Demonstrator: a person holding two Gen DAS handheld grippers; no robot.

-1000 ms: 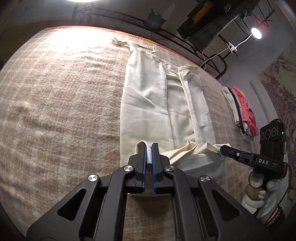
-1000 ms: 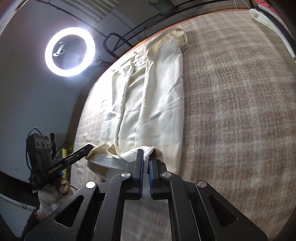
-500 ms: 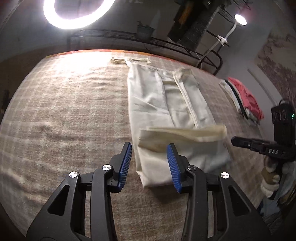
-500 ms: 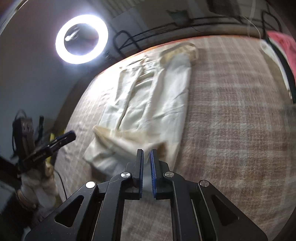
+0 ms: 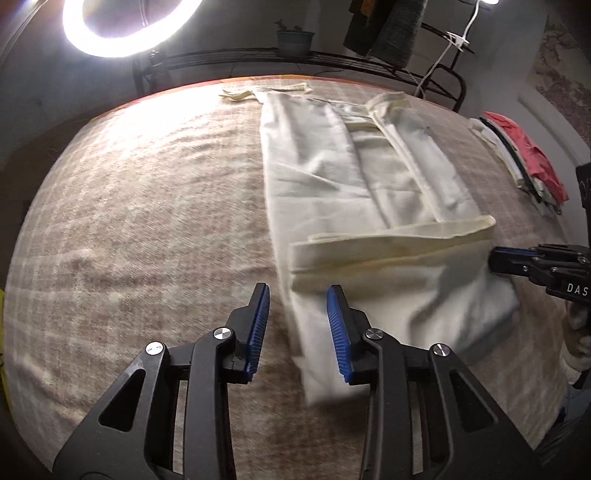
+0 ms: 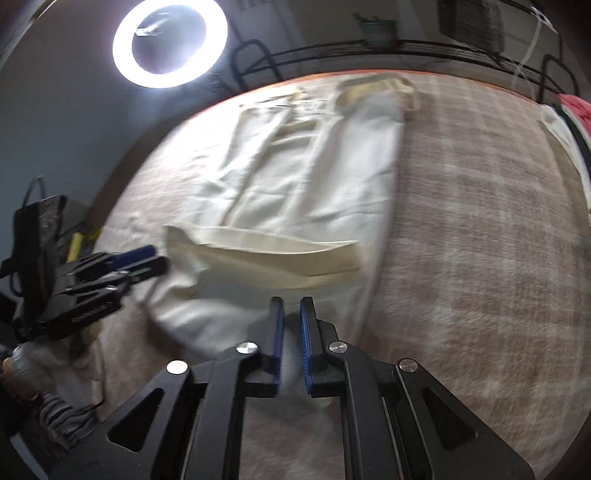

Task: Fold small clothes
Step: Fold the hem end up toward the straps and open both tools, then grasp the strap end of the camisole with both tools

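Since a second ago the left gripper (image 5: 297, 325) has let go of the hem, jaws now wide and empty. Right gripper (image 6: 291, 325) is narrowly parted, blurred; grip unclear. Cream garment (image 5: 354, 177) lies mid-frame on the blanket (image 5: 147, 206), bottom folded up. Next, regrip the fold's corners evenly.

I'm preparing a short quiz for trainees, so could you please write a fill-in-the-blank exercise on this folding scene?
1. The cream fabric garment lies on a plaid ____.
2. The blue-padded left gripper has its jaws ____.
3. The garment's near end has been folded ____ the camera.
4. Behind the bed glows a ____-shaped lamp.

Missing words: blanket; open; away from; ring
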